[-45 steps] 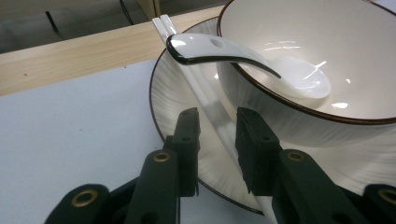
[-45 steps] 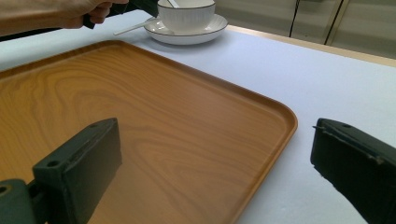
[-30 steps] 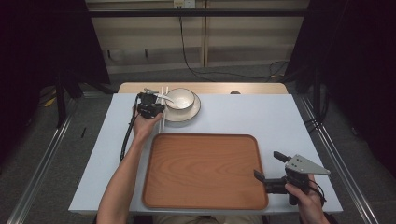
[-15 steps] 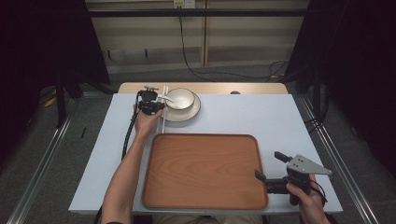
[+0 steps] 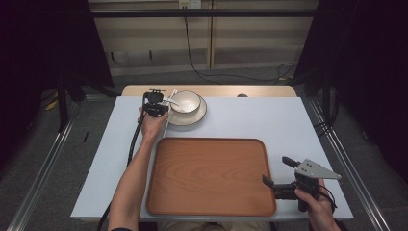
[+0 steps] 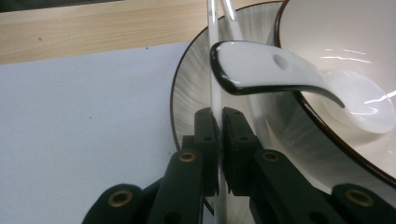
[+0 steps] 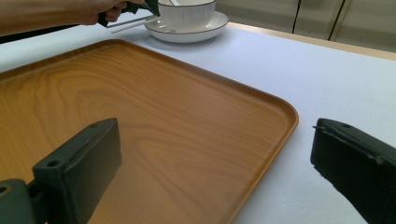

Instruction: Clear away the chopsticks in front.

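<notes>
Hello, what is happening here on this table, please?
A person works at a table with a gripper in each hand. The left gripper is shut on a thin white chopstick lying on the edge of a plate. A bowl with a white spoon stands on that plate. The right gripper is open, its jaws either side of the right edge of an empty wooden tray.

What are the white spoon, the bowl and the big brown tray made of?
The white spoon looks like glazed ceramic: glossy, with bright highlights and a dark edge. The white round bowl seems to be the same, shiny with a dark rim line. The brown rectangular tray shows wood grain under a smooth satin finish; it may be real wood or a printed laminate. The left claw is shut on a thin pale chopstick, material unclear.
</notes>
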Demonstrator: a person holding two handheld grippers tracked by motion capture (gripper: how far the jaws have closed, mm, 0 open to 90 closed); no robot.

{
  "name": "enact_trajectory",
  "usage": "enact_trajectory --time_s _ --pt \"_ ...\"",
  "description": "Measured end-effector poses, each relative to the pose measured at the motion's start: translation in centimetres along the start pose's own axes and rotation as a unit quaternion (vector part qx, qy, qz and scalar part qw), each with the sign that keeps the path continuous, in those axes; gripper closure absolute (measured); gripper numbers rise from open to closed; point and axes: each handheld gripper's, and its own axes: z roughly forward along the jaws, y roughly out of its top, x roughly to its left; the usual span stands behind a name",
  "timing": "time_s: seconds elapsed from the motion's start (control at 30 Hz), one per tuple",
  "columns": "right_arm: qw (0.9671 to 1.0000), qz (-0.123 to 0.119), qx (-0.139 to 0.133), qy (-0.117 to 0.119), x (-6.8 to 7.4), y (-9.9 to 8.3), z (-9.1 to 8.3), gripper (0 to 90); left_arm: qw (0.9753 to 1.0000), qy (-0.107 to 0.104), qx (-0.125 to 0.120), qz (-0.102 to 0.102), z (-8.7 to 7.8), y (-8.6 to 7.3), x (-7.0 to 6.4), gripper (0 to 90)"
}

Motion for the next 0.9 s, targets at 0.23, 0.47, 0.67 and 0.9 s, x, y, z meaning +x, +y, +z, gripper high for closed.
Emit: enact_trajectory --time_s 0.23,0.47,0.67,0.9 --pt "1.0 0.001 -0.004 -0.001 0.0 0.0 -0.1 1.6 0.9999 -0.016 0.002 -0.003 -0.1 -0.1 0.1 85.5" --pt "1.0 0.0 -0.004 -0.003 0.0 0.0 -0.1 1.6 0.9999 -0.011 -0.001 0.006 -0.7 0.0 0.3 85.6" --pt "1.0 -0.002 -0.005 -0.002 0.0 0.1 -0.1 1.6 0.9999 -0.012 -0.011 -0.004 -1.4 -0.4 0.5 85.5" --pt "1.0 -0.002 -0.005 -0.003 0.0 0.1 -0.1 1.6 0.9995 -0.003 -0.03 -0.007 -2.4 -1.1 1.1 85.5"
